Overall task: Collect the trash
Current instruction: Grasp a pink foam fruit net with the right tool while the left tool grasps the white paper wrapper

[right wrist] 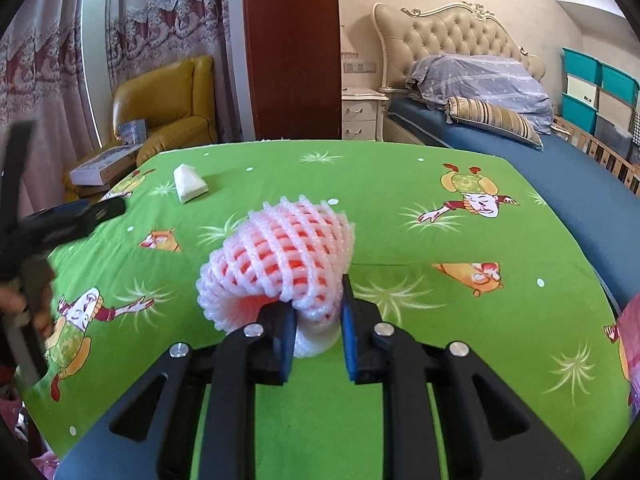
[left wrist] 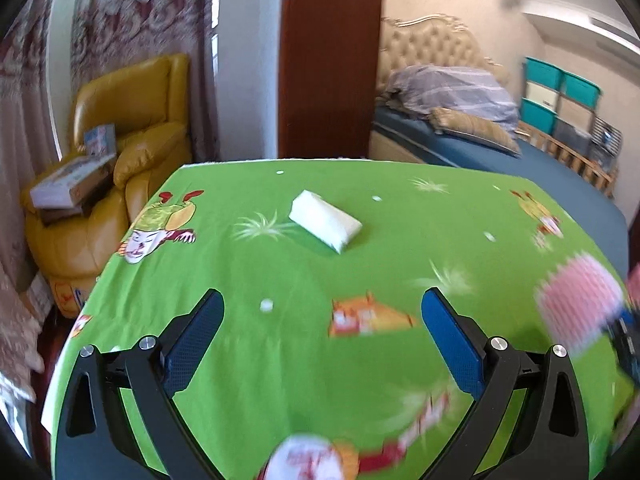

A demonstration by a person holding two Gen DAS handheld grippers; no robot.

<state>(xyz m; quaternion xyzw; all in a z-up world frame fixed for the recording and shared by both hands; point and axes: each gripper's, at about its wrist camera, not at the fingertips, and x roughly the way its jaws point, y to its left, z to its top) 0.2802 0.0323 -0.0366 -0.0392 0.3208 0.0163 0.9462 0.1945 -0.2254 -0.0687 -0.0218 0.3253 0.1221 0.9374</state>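
Two bits of trash show on the green-clothed counter (right wrist: 400, 208): a pink foam net (right wrist: 280, 256) and a white wad (left wrist: 325, 220). The net sits mid-counter, its near end pinched between the pads of the right tongs (right wrist: 318, 334), which are closed on it with only a narrow gap left. It looks very light, soft and springy; the mesh should crush rather than resist, so a firm pinch on a bunched fold, as here, seems the safest hold, since a light grip on one strand might slip or tear. The wad, lying toward the far left of the counter, looks like folded tissue or a soft packet, equally light; taking it across its short width should do.

The left tongs (left wrist: 322, 314) are wide apart and hold nothing, aimed across the counter with the wad ahead of them, well apart.

Only the right view shows the grip on the net clearly; in the left view the net (left wrist: 576, 304) is a blur at the right edge. The left view alone shows the wad's wedge shape up close.
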